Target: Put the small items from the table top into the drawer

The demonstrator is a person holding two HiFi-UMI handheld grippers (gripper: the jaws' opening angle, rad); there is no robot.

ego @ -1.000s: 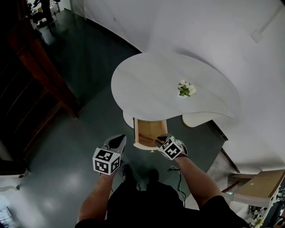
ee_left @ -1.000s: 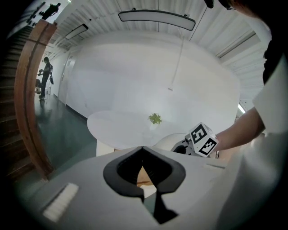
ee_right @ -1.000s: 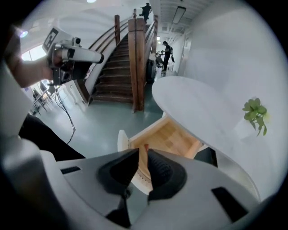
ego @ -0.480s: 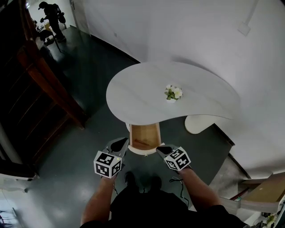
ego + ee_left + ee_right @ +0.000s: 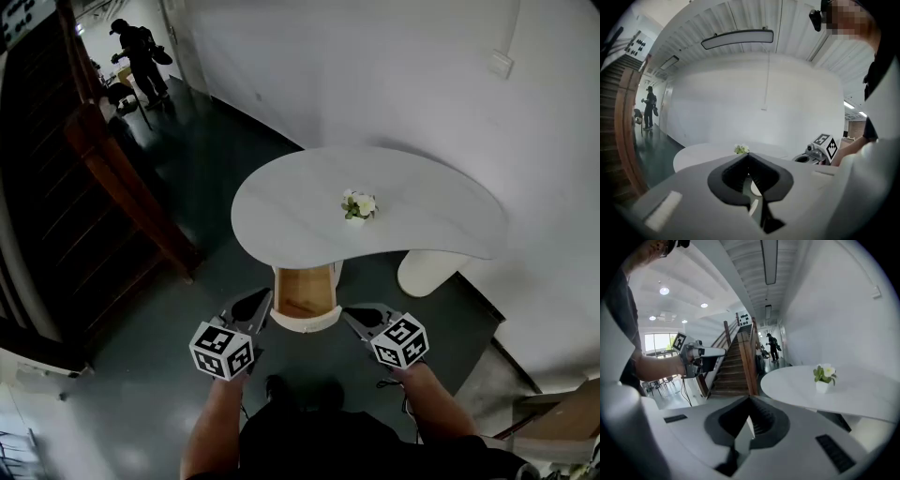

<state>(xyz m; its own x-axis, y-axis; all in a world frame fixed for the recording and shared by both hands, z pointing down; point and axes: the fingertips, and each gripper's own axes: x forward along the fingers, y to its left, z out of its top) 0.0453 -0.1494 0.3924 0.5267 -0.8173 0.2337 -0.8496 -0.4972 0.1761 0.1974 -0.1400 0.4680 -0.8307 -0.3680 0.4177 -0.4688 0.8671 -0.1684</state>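
Observation:
A small white pot of flowers (image 5: pixel 356 206) stands alone on the white kidney-shaped table (image 5: pixel 281 197). Under the table's near edge a wooden drawer (image 5: pixel 305 293) is pulled open; what I see of its inside is bare wood. My left gripper (image 5: pixel 250 307) hovers just left of the drawer front, jaws shut and empty. My right gripper (image 5: pixel 362 317) hangs to the drawer's right, also shut on nothing. The left gripper view shows the flowers (image 5: pixel 741 149) beyond its shut tips (image 5: pixel 749 155). In the right gripper view the pot (image 5: pixel 823 377) sits right of the shut tips (image 5: pixel 750 399).
A dark wooden stair rail (image 5: pixel 117 173) runs along the left. A person (image 5: pixel 141 52) stands far back on the dark floor. A white wall closes the right side, with a white pedestal (image 5: pixel 431 272) beneath the table's right end.
Both grippers have drawn back from the drawer; the right one left the drawer front and moved out to the right. The head view has lifted, showing more of the room.

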